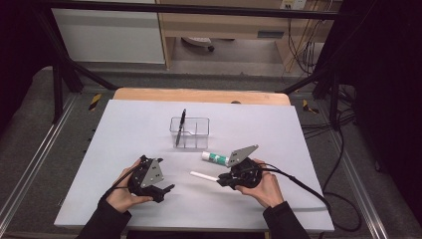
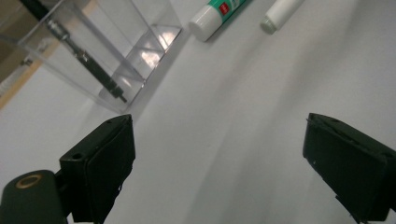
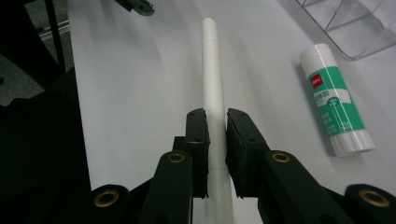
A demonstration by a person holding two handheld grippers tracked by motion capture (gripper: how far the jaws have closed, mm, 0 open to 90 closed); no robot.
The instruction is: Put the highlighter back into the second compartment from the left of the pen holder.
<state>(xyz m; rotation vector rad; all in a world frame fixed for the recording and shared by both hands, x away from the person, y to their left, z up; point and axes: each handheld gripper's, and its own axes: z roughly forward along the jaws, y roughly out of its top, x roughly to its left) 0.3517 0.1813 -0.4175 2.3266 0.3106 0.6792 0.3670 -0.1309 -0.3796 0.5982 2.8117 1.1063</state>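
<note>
Pickup stage: right gripper (image 3: 215,135) clamped on slim white plastic pen (image 3: 211,70), lower centre of frame.
Next, likely carry to clear plastic organiser (image 1: 189,133), upper centre; left gripper (image 2: 219,163) jaws apart, empty.

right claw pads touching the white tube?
Touching. In the right gripper view the right claw has both pads pressed against the white tube, with no gap on either side.

a slim white pen (image 3: 212,79), capped, apparently lifted just off the white table, pointing away level, one end pinched between the right gripper (image 3: 216,135) pads.
</note>
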